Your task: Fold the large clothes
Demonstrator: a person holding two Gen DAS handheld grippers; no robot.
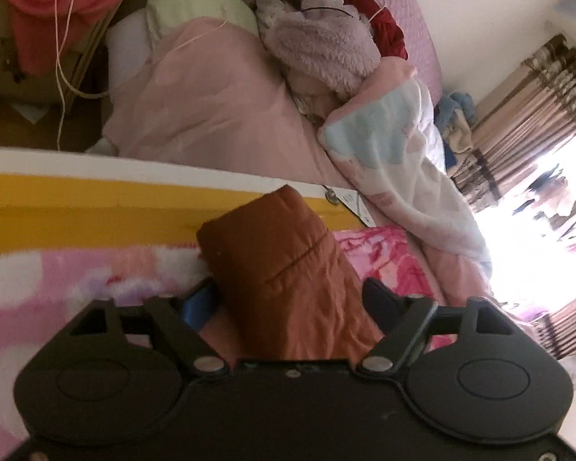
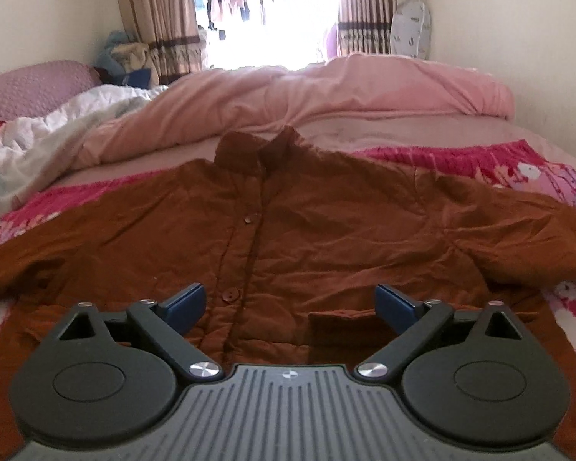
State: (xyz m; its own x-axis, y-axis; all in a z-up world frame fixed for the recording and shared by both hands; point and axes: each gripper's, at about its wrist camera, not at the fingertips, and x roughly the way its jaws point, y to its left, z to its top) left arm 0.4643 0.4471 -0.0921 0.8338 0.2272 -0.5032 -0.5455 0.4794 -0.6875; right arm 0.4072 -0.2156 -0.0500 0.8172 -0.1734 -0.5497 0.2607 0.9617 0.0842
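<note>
A bed [image 2: 403, 130] fills the room between pale walls [image 2: 499, 19] — beyond it a blown-out bright window [image 2: 268, 19], striped brown curtains [image 2: 161, 15] either side, a pink duvet [image 2: 364, 88] heaped just before it.

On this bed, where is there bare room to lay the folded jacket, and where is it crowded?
Free: the plain mauve sheet between the brown jacket collar and the pink duvet, and the pink floral blanket beyond the sleeve. Crowded: the head end, with the fluffy lilac garment, patterned quilt and pillows.
</note>
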